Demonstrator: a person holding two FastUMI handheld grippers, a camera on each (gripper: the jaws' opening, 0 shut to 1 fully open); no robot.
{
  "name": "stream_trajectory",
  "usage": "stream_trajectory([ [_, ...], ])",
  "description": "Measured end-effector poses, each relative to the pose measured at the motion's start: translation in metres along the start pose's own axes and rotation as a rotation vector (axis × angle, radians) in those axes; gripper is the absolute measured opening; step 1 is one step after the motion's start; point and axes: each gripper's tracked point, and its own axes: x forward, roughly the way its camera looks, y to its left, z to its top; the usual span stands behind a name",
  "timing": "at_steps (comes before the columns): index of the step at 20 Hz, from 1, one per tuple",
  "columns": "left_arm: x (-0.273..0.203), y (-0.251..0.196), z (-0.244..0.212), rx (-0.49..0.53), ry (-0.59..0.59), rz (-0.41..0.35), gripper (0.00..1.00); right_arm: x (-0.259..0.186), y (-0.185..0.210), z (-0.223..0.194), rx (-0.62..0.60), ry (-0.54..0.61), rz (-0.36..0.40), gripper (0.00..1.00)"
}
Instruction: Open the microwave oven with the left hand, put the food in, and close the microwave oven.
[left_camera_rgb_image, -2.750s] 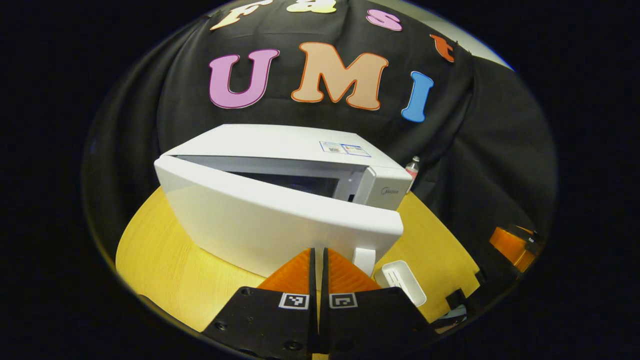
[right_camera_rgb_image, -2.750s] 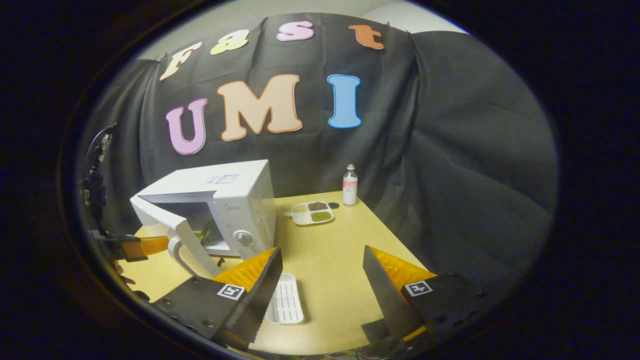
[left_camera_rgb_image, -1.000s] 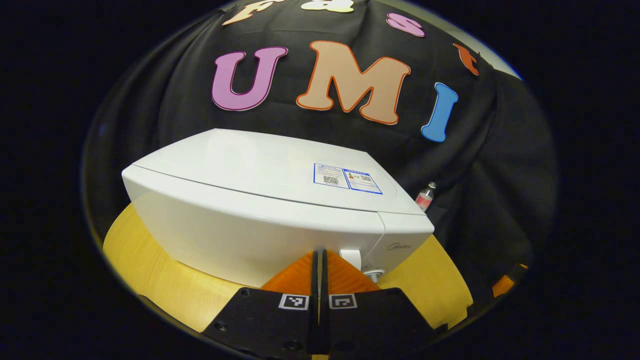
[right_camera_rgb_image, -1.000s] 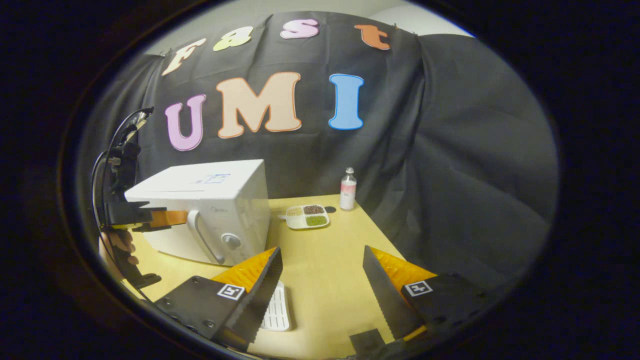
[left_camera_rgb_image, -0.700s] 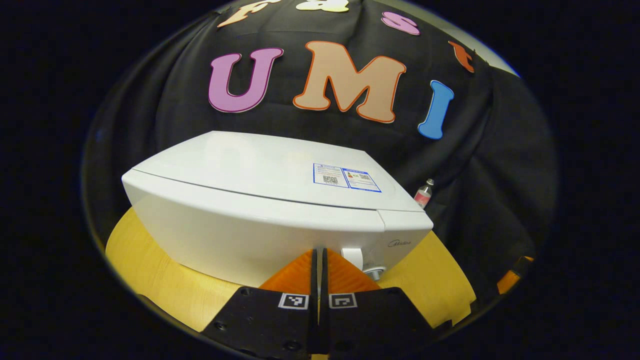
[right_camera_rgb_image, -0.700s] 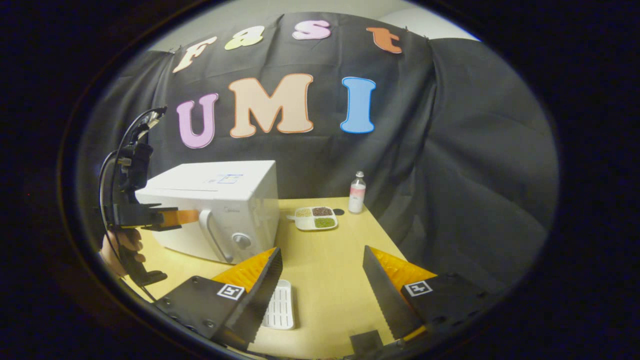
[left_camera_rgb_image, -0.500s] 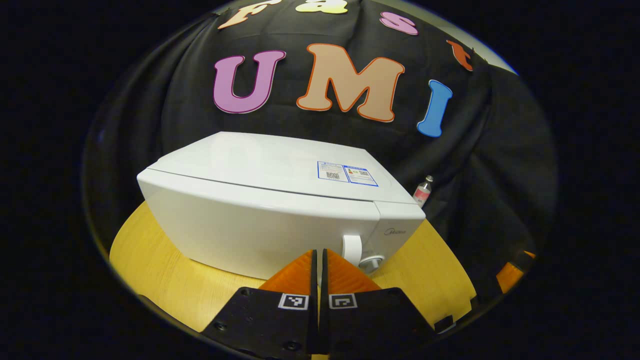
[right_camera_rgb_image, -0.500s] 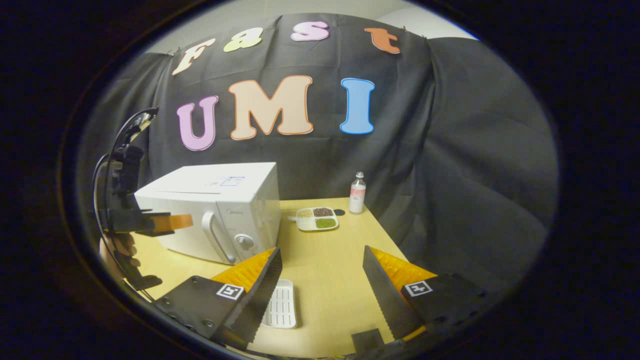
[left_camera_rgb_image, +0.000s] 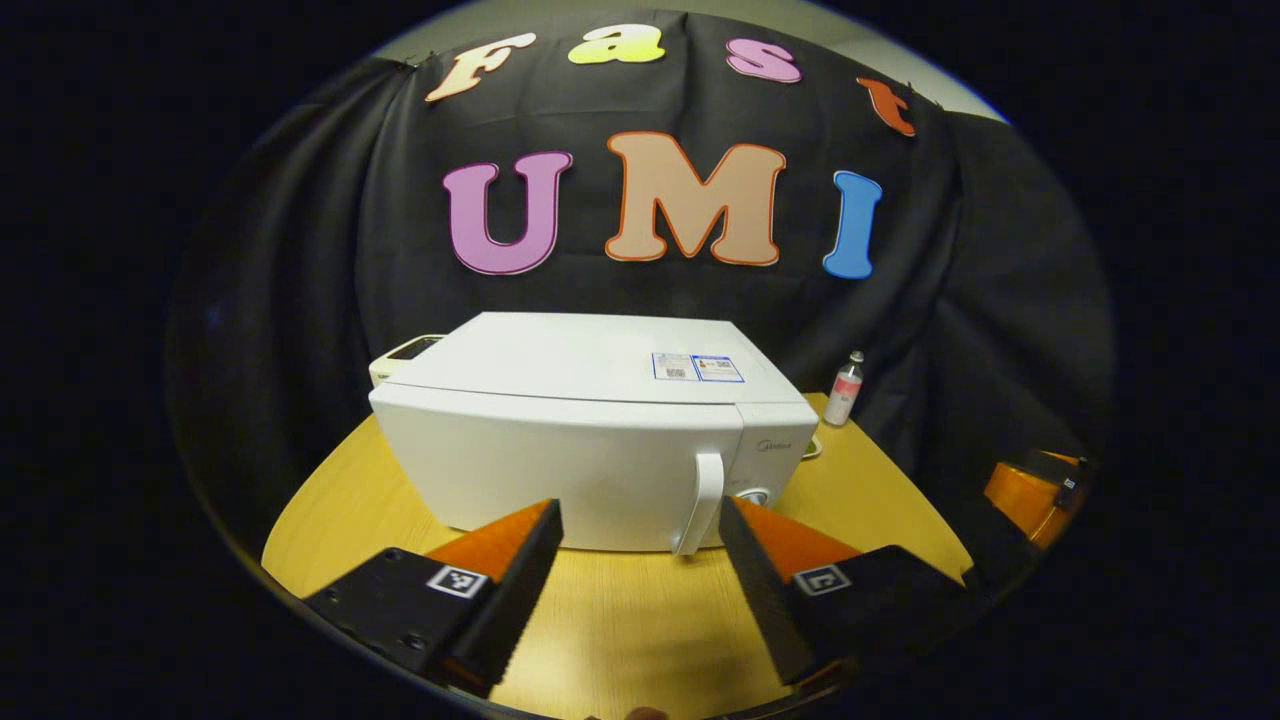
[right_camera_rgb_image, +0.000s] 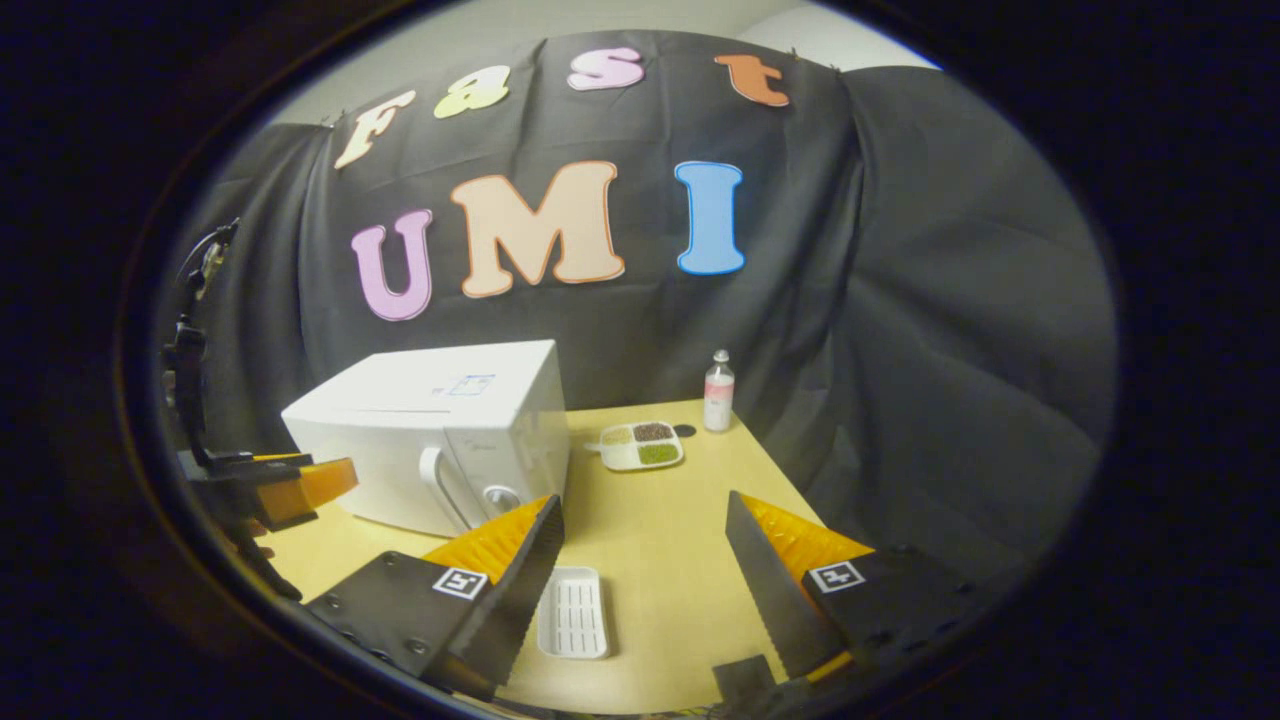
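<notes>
In front of the closed microwave oven (left_camera_rgb_image: 600, 440), the left gripper (left_camera_rgb_image: 640, 560) is now hanging with its fingers spread wide and nothing between them, where half a second ago they were pressed together against the door; it has also backed away, so bare table (left_camera_rgb_image: 620, 630) is showing between its fingertips and the oven. Just ahead of it the door is sitting flush with the white body, the handle (left_camera_rgb_image: 703, 503) standing upright beside the knob (left_camera_rgb_image: 752, 496), whereas a few seconds back the door was still swung ajar. Judging from that, the push that shut the door is finished, and the food, last glimpsed inside, is presumably lying behind it. In the right gripper view the left gripper (right_camera_rgb_image: 300, 487) is showing just off the oven's front, apart from it. The right gripper (right_camera_rgb_image: 640, 570) is holding its fingers well apart too, empty, hovering above a small white tray (right_camera_rgb_image: 573, 612) on the table. Farther back a sectioned dish (right_camera_rgb_image: 642, 446) and a small bottle (right_camera_rgb_image: 718, 391) are standing near the wall, untouched. The task is looking complete, with only the retreat of both hands remaining.
</notes>
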Motion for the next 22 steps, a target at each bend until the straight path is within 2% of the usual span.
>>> stream_trajectory([
  [1,-0.006,0.003,0.007,-0.009,-0.016,0.011,0.96,-0.002,0.000,0.006,-0.002,-0.012,0.007,1.00],
  [2,-0.009,0.008,0.014,-0.010,-0.028,0.026,0.97,-0.004,0.001,0.014,-0.004,-0.025,0.013,1.00],
  [3,-0.012,0.014,0.020,-0.012,-0.043,0.045,0.97,-0.007,0.002,0.022,-0.006,-0.041,0.020,0.94],
  [5,-0.020,0.021,0.038,-0.032,-0.092,0.065,0.97,-0.011,0.001,0.032,-0.028,-0.060,0.029,0.94],
  [6,-0.024,0.025,0.045,-0.040,-0.112,0.079,0.97,-0.013,0.000,0.037,-0.038,-0.068,0.032,1.00],
  [7,-0.027,0.032,0.049,-0.047,-0.127,0.095,0.96,-0.015,0.001,0.044,-0.045,-0.084,0.034,0.94],
  [8,-0.031,0.034,0.052,-0.055,-0.136,0.103,0.96,-0.017,0.001,0.049,-0.046,-0.097,0.038,0.94],
  [14,-0.044,0.034,0.047,-0.084,-0.145,0.137,0.96,-0.026,-0.003,0.059,-0.042,-0.123,0.068,0.94],
  [22,-0.052,0.009,0.038,-0.082,-0.137,0.131,0.96,-0.038,-0.027,0.057,-0.046,-0.132,0.069,0.94],
])
